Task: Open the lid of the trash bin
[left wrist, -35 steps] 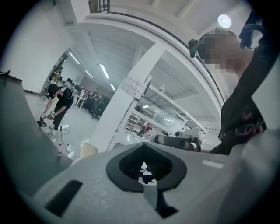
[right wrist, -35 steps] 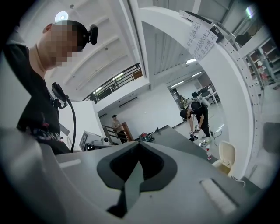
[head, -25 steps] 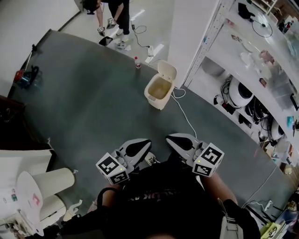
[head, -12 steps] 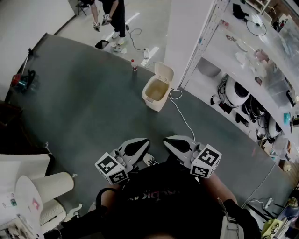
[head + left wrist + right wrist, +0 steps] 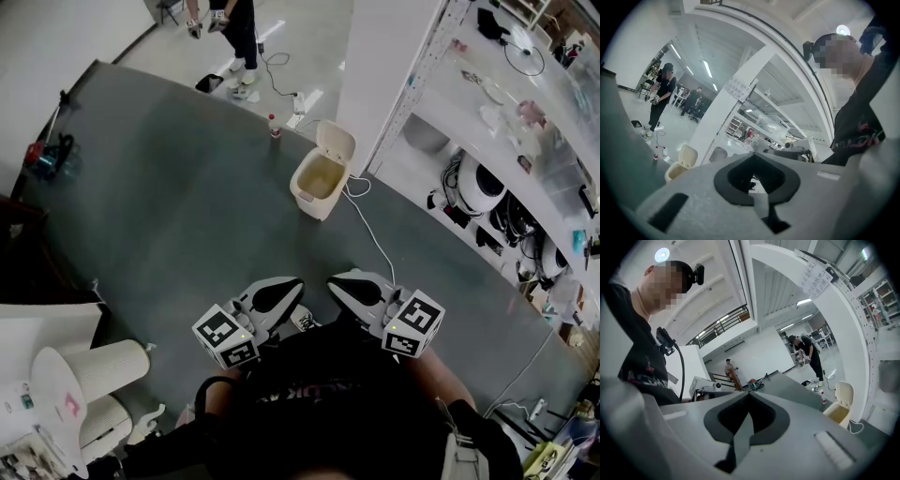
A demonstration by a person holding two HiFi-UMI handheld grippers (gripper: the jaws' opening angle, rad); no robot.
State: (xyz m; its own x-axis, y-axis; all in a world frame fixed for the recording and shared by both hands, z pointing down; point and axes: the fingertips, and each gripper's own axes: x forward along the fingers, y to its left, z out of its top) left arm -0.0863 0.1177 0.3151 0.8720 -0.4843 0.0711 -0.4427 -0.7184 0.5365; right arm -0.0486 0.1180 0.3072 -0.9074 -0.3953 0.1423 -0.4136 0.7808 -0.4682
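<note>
1. The trash bin [image 5: 317, 183] stands on the grey mat [image 5: 178, 206], well ahead of both grippers and apart from them. Its lid [image 5: 337, 143] is tipped up on the far side, and the pale inside of the bin shows.
2. The left gripper [image 5: 286, 289] has its jaws pressed together with nothing between them. It touches nothing.
3. The right gripper [image 5: 342, 283] is likewise closed and empty. It is held just beside the left one, with the tips of both aimed toward the bin.
4. Compared with a second ago, both grippers sit at the same spot close to the person's chest. The bin has the same pose, lid already up. Only the person standing in the background [image 5: 236, 26] has shifted slightly.
5. Between the gripper tips and the bin lies bare mat. A white cable [image 5: 375, 246] runs across it from the bin toward the right gripper's side.
6. A white column [image 5: 384, 66] stands just beyond the bin, to its right. A shelf rack [image 5: 487, 112] lines the right gripper's side. A small bottle [image 5: 276, 126] stands beyond the bin, to its left.
</note>
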